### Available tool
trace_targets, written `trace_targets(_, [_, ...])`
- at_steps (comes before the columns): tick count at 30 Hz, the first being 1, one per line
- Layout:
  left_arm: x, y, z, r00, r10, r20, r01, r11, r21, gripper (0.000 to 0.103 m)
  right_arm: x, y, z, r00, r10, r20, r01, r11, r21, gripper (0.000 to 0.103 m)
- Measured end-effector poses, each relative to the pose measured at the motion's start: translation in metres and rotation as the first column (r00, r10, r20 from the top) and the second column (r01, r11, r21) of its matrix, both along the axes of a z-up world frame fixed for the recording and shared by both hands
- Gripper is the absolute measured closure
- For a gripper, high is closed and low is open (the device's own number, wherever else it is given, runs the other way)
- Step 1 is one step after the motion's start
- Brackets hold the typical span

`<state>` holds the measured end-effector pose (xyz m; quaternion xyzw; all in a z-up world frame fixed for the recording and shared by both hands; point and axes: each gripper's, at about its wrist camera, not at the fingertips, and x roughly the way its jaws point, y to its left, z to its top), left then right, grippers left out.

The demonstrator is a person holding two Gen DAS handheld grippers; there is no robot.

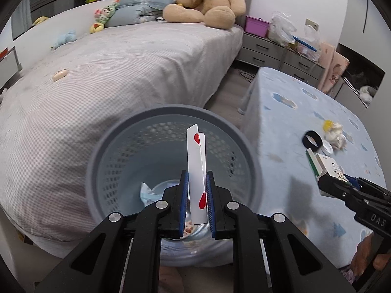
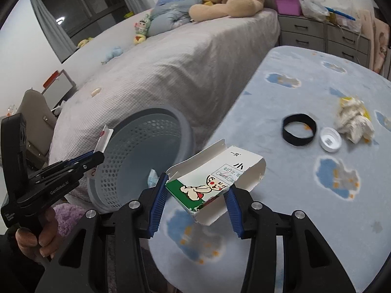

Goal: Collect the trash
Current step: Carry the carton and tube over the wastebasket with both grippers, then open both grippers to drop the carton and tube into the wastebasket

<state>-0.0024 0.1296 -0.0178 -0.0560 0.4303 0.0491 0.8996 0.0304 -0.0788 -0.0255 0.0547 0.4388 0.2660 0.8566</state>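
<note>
My left gripper (image 1: 196, 175) is shut on a bent white playing card with red hearts (image 1: 196, 161), held upright over the mouth of the grey perforated waste basket (image 1: 102, 146). From the right wrist view the card (image 2: 104, 139) sits at the basket's rim (image 2: 180, 122). My right gripper (image 2: 196, 183) is shut on a torn white and green carton with a cartoon child (image 2: 215, 178), held above the table edge beside the basket. The carton (image 1: 325, 164) also shows at the right of the left wrist view. Some paper lies at the basket's bottom (image 1: 149, 193).
On the blue cloud-patterned tablecloth (image 2: 305, 78) lie a black ring (image 2: 298, 128), a white lid (image 2: 330, 139) and a crumpled tissue with yellow wrapper (image 2: 355, 120). A bed (image 1: 122, 68) with a teddy bear (image 1: 207, 2) stands behind the basket; grey drawers (image 1: 264, 48) beyond.
</note>
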Motion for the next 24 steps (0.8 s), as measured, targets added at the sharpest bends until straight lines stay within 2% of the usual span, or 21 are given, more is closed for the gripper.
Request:
trace_targets(5, [0.013, 0.027, 0.004, 1.000, 0.007, 0.010, -0.007, 1.000, 0.011, 0.088, 0.011, 0.050, 0.009, 0.997, 0.081, 0.021, -0.081, 0.997, -0.003, 0.058])
trace_targets(11, [0.026, 0.047, -0.007, 1.000, 0.018, -0.010, -0.019, 1.000, -0.017, 0.088, 0.026, 0.086, 0.005, 0.992, 0.128, 0.001, -0.128, 0.992, -0.012, 0.058])
trace_targets(16, [0.032, 0.057, -0.024, 0.998, 0.024, -0.050, -0.025, 0.999, -0.033, 0.086, 0.034, 0.103, -0.006, 0.987, 0.157, -0.034, -0.158, 0.987, -0.035, 0.058])
trace_targets(21, [0.034, 0.058, -0.028, 0.998, 0.025, -0.062, -0.027, 0.999, -0.040, 0.086, 0.038, 0.112, -0.015, 0.983, 0.174, -0.054, -0.176, 0.983, -0.046, 0.057])
trace_targets(24, [0.032, 0.059, -0.027, 0.998, 0.029, -0.060, -0.031, 0.999, -0.034, 0.082, 0.039, 0.112, -0.017, 0.982, 0.179, -0.060, -0.182, 0.982, -0.046, 0.056])
